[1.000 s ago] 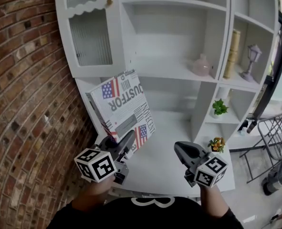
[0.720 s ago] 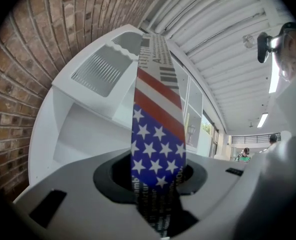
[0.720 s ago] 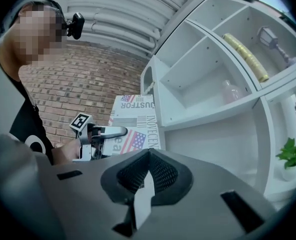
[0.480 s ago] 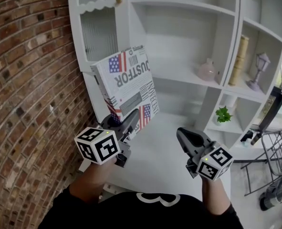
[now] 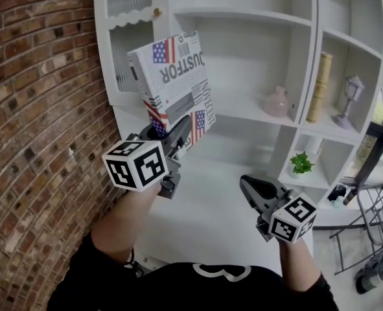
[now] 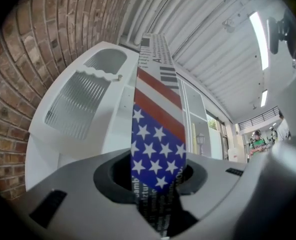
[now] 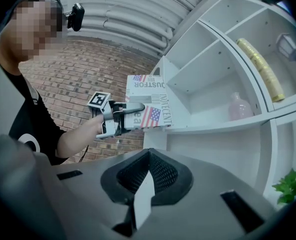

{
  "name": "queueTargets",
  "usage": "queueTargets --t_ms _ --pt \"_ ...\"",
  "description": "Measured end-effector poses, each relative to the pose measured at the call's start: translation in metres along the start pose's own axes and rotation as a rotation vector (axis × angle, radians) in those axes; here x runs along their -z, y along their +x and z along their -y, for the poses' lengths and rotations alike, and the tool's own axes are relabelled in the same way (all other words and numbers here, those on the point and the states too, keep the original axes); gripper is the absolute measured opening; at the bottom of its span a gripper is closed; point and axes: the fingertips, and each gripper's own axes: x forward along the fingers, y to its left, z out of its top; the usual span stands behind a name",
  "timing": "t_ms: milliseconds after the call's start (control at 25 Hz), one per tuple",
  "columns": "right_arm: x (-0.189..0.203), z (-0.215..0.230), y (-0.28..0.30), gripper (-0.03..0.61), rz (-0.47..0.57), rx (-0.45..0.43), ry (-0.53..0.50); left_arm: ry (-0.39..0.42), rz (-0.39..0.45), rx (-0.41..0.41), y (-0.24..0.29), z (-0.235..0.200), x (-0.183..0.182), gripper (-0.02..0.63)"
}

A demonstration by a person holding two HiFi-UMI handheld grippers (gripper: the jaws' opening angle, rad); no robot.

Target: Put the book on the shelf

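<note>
The book (image 5: 175, 83), white with American flag print and black lettering, is held upright in front of the white shelf unit (image 5: 243, 113), level with its middle compartment. My left gripper (image 5: 178, 132) is shut on the book's lower edge. In the left gripper view the book's flag-printed spine (image 6: 158, 149) rises from between the jaws of the left gripper (image 6: 158, 186). My right gripper (image 5: 247, 188) hangs lower at the right, shut with nothing in it. In the right gripper view the right gripper (image 7: 146, 180) points at the shelves, with the book (image 7: 150, 104) and the left gripper (image 7: 132, 112) at the left.
A pink vase (image 5: 277, 102) stands on the middle shelf. A gold-coloured book (image 5: 319, 86) and a small lamp (image 5: 352, 99) fill the right compartment, and a green plant (image 5: 301, 164) sits below. A ribbed-glass cabinet door (image 5: 129, 44) and a brick wall (image 5: 42, 109) lie at the left.
My left gripper has risen with the book, from over the lower counter up to the middle shelf's height. The right gripper rose slightly.
</note>
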Motion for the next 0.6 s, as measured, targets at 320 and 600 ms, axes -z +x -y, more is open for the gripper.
queueTargets --t_ms 320,600 --pt "0.006 0.010 0.008 0.000 -0.008 -0.021 0.020 0.079 -0.004 -0.035 0.051 -0.011 -0.024 0.152" --pt "0.014 0.024 0.006 0.000 -0.021 0.002 0.023 0.122 -0.041 -0.080 0.096 -0.031 -0.020 0.152"
